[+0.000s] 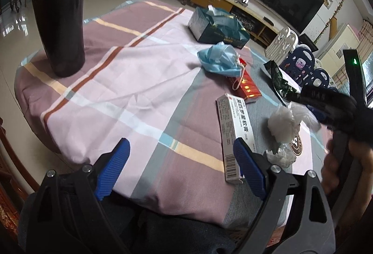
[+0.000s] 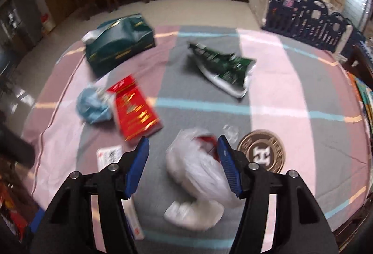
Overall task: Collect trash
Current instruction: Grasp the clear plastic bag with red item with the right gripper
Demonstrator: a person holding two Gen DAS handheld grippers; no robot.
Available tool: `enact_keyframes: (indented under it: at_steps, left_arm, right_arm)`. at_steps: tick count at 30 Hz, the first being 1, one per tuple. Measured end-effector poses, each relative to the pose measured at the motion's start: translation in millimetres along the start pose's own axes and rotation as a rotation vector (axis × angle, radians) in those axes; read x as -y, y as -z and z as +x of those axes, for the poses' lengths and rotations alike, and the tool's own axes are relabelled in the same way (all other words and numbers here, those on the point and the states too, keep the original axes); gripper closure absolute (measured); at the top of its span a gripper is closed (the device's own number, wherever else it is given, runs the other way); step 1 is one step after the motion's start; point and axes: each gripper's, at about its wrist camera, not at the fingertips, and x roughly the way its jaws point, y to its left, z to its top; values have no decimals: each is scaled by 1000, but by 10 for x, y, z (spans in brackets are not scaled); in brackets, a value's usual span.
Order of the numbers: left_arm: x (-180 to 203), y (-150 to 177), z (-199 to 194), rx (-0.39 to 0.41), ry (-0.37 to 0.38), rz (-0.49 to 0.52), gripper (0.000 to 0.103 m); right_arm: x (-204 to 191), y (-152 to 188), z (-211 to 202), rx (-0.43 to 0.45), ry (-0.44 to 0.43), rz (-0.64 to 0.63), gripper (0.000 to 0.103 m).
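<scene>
On the bench [image 1: 112,81], covered by a plaid cloth of pink, mauve and grey, a tall dark tumbler [image 1: 59,28] stands upright near the far left edge in the left wrist view. The left gripper [image 1: 181,167] hangs over the near edge with its blue pads wide apart and nothing between them; its right pad partly covers the near end of a long white medicine box [image 1: 229,128]. Further in, a teal tissue box [image 1: 215,27] sits toward the far edge, and nearer than it a crumpled blue face mask [image 1: 219,60] lies on the end of a red packet [image 1: 244,87]. To the right of these a torn green snack wrapper [image 2: 223,67] lies flat on a grey stripe. Nearer the front edge a crumpled white plastic bag [image 2: 198,174] rests on the cloth, just left of a round brown coaster [image 2: 262,152]. The right gripper [image 2: 184,165] is above that bag, its pads parted on either side of it; blur hides whether the right pad touches the plastic. Only no earlier view supports more.
</scene>
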Motion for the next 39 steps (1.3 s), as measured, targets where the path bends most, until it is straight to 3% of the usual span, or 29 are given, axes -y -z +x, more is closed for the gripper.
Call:
enact_keyframes:
  at_steps: [2, 5, 11, 12, 14, 16, 20, 22, 25, 30, 34, 35, 36, 37, 39]
  left_arm:
    - [-9, 9, 35, -17, 12, -5, 13]
    - [-4, 15, 81, -43, 32, 2, 13]
    - [38, 27, 171, -95, 49, 15, 13]
    - [54, 33, 180, -101, 53, 22, 13]
    - [89, 43, 183, -104, 53, 41, 13]
    - [100, 49, 192, -109, 52, 50, 13]
    - [78, 53, 212, -123, 59, 41, 13]
    - [78, 54, 214, -122, 57, 42, 13]
    - [90, 57, 219, -123, 52, 50, 13]
    - [102, 56, 240, -133, 48, 56, 13]
    - [90, 52, 251, -135, 45, 53, 13]
    - [90, 52, 252, -135, 45, 54, 13]
    - [90, 54, 250, -134, 45, 55, 13]
    - [94, 50, 255, -136, 44, 58, 13]
    - [144, 40, 295, -157, 18, 79, 13]
  right_arm:
    - [8, -94, 104, 5, 27, 4, 41]
    - [-12, -125, 301, -55, 102, -14, 39]
    - [64, 296, 257, -146, -3, -23, 29]
    - [85, 391, 299, -176, -40, -31, 31]
    - [151, 519, 329, -192, -106, -31, 45]
    - [198, 555, 299, -185, -159, -11, 67]
    - [324, 476, 132, -133, -203, 64, 73]
    - [429, 425, 18, -107, -252, 125, 66]
    - [518, 412, -82, -97, -287, 175, 41]
    - [221, 470, -28, -132, -269, 48, 37]
    - [-133, 585, 122, -129, -108, -143, 36]
    - [-163, 603, 161, -124, -82, -167, 40]
    - [-174, 614, 188, -118, -63, -183, 61]
    - [-146, 603, 180, -112, -63, -179, 72]
    - [-32, 554, 84, -85, -84, -137, 80]
